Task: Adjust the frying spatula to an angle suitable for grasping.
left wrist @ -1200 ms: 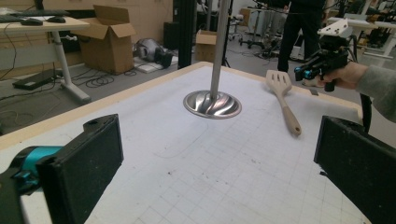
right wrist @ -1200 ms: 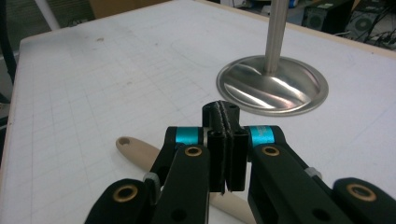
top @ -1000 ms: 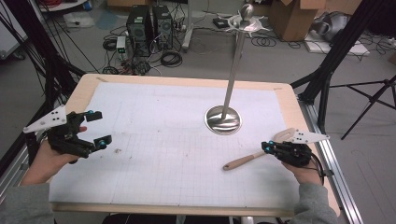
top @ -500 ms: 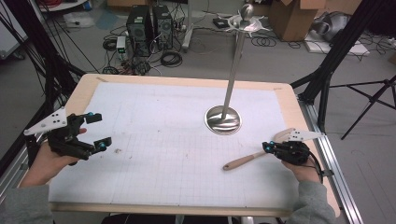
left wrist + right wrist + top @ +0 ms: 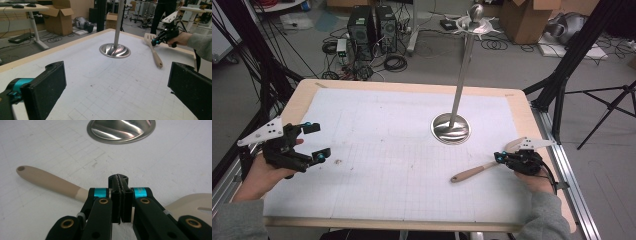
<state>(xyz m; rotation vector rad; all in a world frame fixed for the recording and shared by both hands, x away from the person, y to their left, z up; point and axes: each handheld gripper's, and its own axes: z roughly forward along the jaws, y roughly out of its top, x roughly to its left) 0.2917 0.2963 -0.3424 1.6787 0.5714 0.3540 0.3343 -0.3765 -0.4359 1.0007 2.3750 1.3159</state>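
The spatula [image 5: 482,169] lies on the table [image 5: 412,150] at about five o'clock from the stand [image 5: 452,127], handle pointing to seven. The right gripper [image 5: 507,159], jaws pressed together, sits over its neck; whether they pinch it I cannot tell. The left gripper [image 5: 314,142] waits at nine o'clock, jaws apart. The spatula looks light and stiff, smooth-handled; the neck seems the best grip.
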